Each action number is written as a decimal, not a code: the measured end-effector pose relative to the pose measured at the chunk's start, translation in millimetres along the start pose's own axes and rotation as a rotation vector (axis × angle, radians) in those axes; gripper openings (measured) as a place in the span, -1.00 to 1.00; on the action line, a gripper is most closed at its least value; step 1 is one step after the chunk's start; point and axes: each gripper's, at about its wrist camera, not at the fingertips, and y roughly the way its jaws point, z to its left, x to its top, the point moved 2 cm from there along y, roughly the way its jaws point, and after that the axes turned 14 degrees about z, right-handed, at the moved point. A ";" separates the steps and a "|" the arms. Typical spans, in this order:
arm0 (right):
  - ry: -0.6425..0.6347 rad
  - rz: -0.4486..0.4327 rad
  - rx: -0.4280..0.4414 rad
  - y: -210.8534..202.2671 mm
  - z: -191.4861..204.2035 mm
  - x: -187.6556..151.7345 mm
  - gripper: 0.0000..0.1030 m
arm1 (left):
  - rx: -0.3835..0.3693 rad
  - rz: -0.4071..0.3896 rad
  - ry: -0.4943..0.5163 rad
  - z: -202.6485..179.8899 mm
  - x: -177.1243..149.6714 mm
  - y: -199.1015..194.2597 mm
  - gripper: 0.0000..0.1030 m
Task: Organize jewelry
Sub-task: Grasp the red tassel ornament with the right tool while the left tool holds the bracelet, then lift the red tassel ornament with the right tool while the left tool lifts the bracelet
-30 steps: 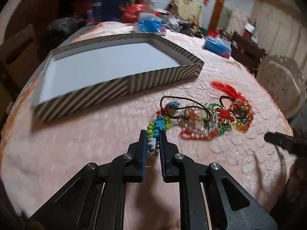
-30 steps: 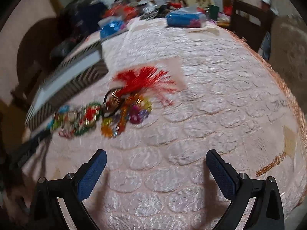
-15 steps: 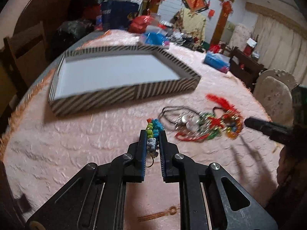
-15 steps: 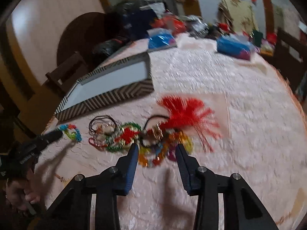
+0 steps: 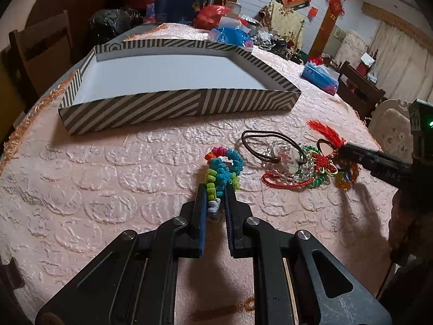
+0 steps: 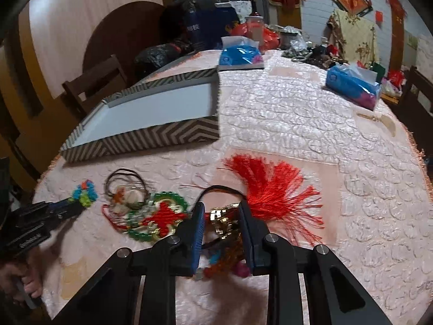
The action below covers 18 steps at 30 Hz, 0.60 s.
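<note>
While the bead bracelet [image 5: 222,170] of blue, green, pink and orange coils lies on the pink tablecloth [image 5: 108,184], the left gripper [image 5: 215,189] has its jaws almost fully closed on the near end of it, the pads pressing the green and blue beads and a small whitish knot. To its right, apart from it, lies the rest of the jewelry: a dark cord necklace [image 5: 268,140] with a clear bead ring, a green bead ring with a red knot [image 6: 162,216], and a piece with a red tassel [image 6: 273,189], gold fittings [image 6: 222,220] and orange beads. The right gripper [image 6: 220,211] is over that last piece, its jaws closing, with the gold fittings and the dark cord between the blue pads; whether the pads already press on them cannot be told. Beyond the jewelry, well apart from it, stands a shallow striped box [image 5: 178,105] with a white inside. Farther back on the table are two blue tissue packs [image 6: 351,84], bags and other clutter, and a wooden chair [image 6: 92,81] stands at the left edge.
</note>
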 end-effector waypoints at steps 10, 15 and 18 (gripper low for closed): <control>-0.011 0.024 -0.011 1.3 -4.0 -4.6 -0.82 | 0.001 -0.001 0.001 0.4 0.0 -0.3 -0.79; 0.127 0.046 0.039 -3.6 -26.8 -10.9 -0.87 | 0.002 0.000 0.000 0.4 -0.2 -0.5 -0.79; 0.221 0.027 0.078 -14.1 -44.8 -17.6 -0.90 | 0.004 -0.001 0.001 0.7 -0.3 -0.3 -0.79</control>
